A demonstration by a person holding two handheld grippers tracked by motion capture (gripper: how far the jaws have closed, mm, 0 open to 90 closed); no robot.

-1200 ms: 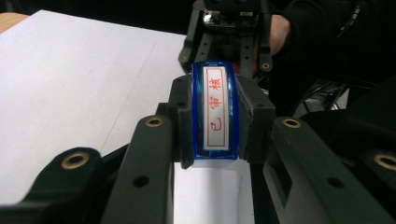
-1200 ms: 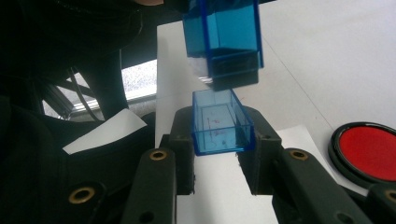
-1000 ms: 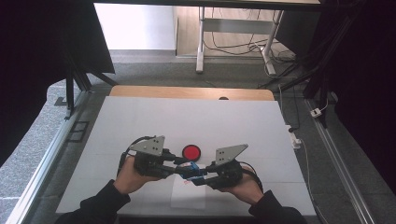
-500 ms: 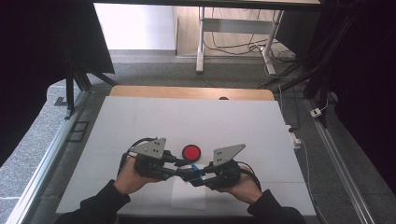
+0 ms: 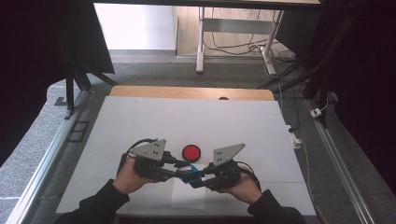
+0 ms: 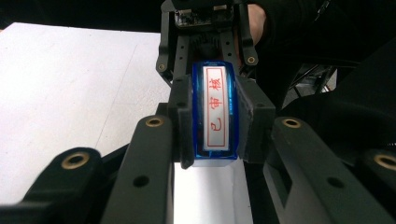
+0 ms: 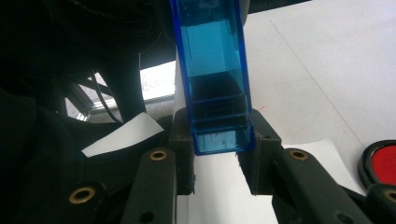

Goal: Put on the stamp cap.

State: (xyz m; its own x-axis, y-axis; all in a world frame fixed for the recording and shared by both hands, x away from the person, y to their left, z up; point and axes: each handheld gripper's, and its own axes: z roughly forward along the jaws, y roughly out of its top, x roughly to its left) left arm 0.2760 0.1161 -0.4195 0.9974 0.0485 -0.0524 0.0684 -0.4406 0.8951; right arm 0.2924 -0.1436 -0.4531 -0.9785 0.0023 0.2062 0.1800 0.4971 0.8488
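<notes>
High view: honestly nothing has shifted compared with the frames from a second ago. Both hands sit at the near edge of the white surface point(image 5: 196, 121), the left hand-held gripper point(image 5: 180, 171) and the right hand-held gripper point(image 5: 198, 177) pointing at each other with the blue stamp point(image 5: 189, 173) bridged between them, over a sheet of paper point(image 5: 187, 198). The red ink pad point(image 5: 191, 152) sits just beyond them, untouched.

Left gripper view: the left jaws are clamped on the stamp's point(image 6: 215, 116) sides, and you can read its white face with red characters in a red border. The other gripper point(image 6: 205, 32) grips the far end.

Right gripper view: the right jaws are pinched on the translucent blue casing point(image 7: 217, 93), paper point(image 7: 219, 186) below, ink pad point(image 7: 380, 163) peeking in at the right edge.

So my read: a steady two-handed hold, probably mid-pull to get the cap off the stamp, or a pause before inking. No separation visible yet.
</notes>
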